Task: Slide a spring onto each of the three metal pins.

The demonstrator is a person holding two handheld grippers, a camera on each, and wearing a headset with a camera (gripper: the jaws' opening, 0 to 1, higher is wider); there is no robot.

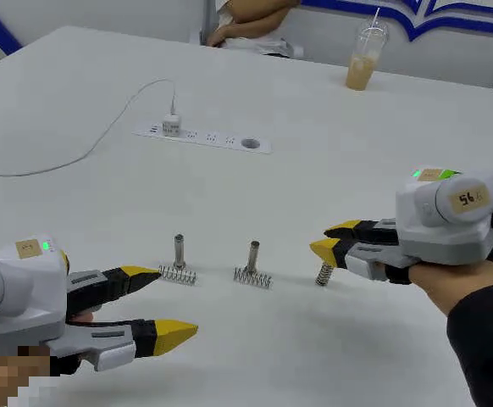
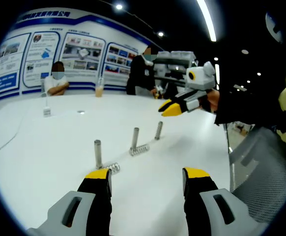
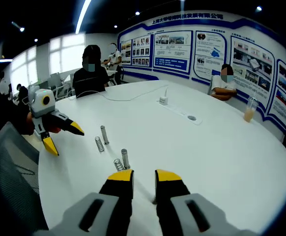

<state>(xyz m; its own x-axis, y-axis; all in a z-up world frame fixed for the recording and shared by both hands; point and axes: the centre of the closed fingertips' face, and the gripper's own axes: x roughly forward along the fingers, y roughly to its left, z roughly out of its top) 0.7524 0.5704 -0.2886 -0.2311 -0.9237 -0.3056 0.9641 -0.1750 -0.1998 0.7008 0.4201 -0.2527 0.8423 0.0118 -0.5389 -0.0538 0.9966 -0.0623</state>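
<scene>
Two empty grippers, left gripper (image 1: 166, 301) and right gripper (image 1: 320, 238), hold jaws apart; the sprung pin (image 1: 324, 274) stands at the right tips, and the bare pin (image 1: 179, 251) ahead of the left tips seems next, its loose spring (image 1: 178, 275) needing a pinch.

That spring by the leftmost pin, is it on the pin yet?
Not on. The spring lies on its side on the table at the foot of the upright pin, whose shaft is bare.
</scene>
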